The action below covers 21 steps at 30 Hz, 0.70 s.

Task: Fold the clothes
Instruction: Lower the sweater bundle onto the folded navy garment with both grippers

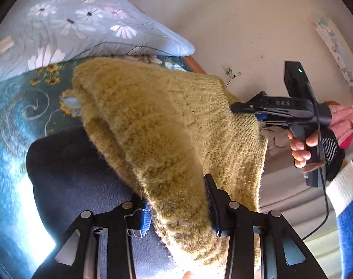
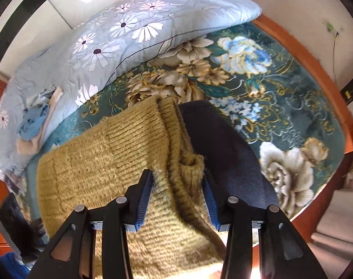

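A fuzzy mustard-yellow knit sweater (image 1: 157, 125) hangs in the air above the bed, stretched between both grippers. My left gripper (image 1: 178, 211) is shut on a bunched edge of it. In the left wrist view my right gripper (image 1: 236, 108) pinches the ribbed hem at the right. In the right wrist view my right gripper (image 2: 176, 200) is shut on folded ribbed layers of the sweater (image 2: 102, 158). A dark navy garment (image 1: 78, 174) lies flat on the bed beneath the sweater; it also shows in the right wrist view (image 2: 222, 144).
The bed has a teal floral cover (image 2: 281, 88) and a wooden frame edge (image 2: 315, 69). A light blue daisy-print quilt (image 2: 118, 39) is piled at the back, with small folded cloths (image 2: 34, 125) on it. A beige wall (image 1: 246, 23) stands at the right.
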Each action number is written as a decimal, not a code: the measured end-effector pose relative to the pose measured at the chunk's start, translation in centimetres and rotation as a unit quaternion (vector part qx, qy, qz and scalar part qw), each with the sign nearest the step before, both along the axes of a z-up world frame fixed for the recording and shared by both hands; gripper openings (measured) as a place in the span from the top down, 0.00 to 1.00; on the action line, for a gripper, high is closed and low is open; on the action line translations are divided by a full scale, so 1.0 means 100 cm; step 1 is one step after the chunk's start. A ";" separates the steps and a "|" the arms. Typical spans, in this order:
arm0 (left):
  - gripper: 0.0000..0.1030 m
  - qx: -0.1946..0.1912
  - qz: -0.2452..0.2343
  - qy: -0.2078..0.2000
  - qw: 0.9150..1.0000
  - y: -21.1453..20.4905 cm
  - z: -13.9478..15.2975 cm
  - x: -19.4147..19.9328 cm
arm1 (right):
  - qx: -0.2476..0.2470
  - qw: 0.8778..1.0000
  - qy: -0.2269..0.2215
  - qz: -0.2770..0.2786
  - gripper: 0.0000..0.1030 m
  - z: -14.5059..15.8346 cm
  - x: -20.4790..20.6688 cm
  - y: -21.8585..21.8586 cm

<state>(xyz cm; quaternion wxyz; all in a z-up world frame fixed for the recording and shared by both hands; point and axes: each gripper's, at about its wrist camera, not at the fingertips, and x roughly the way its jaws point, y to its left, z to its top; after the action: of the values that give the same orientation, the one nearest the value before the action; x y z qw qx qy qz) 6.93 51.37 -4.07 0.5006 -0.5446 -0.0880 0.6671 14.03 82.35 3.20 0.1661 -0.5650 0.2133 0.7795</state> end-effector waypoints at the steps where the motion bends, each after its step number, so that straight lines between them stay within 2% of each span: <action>1: 0.56 -0.003 -0.006 -0.006 1.000 0.002 -0.001 -0.001 | 0.000 1.000 -0.001 -0.004 0.57 0.000 0.003 -0.001; 5: 0.56 -0.010 -0.027 0.005 1.000 0.010 -0.001 0.008 | -0.014 0.999 -0.015 -0.028 0.51 -0.016 0.010 0.000; 6: 0.56 -0.009 -0.030 0.007 0.999 0.011 -0.001 0.009 | -0.020 0.999 -0.010 -0.035 0.50 -0.019 0.013 0.002; 9: 0.56 -0.002 -0.027 0.008 1.000 0.011 0.000 0.009 | -0.053 0.996 0.021 -0.061 0.39 -0.030 0.022 0.015; 12: 0.58 0.009 -0.024 0.000 1.000 0.016 0.002 0.008 | -0.079 0.993 0.050 -0.075 0.38 -0.036 0.026 0.024; 13: 0.58 0.013 -0.024 -0.002 1.000 0.017 0.004 0.008 | -0.080 0.993 0.059 -0.069 0.42 -0.035 0.027 0.023; 14: 0.59 0.020 -0.025 -0.007 0.999 0.019 0.006 0.009 | -0.082 0.992 0.069 -0.061 0.55 -0.033 0.028 0.023; 15: 0.61 0.032 -0.028 -0.018 0.999 0.021 0.009 0.010 | -0.083 0.992 0.078 -0.056 0.59 -0.030 0.028 0.023; 18: 0.61 0.065 -0.028 -0.048 0.996 0.025 0.016 0.012 | -0.078 0.992 0.090 -0.052 0.62 -0.023 0.029 0.026; 21: 0.61 0.054 -0.020 -0.039 0.998 0.028 0.015 0.014 | -0.069 0.993 0.082 -0.054 0.62 -0.025 0.028 0.024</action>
<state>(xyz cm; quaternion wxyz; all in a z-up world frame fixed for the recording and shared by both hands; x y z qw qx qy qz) 8.38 54.17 -2.53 0.5386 -0.5439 -0.1325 0.6297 16.81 84.77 0.69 0.1509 -0.4966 0.3095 0.7968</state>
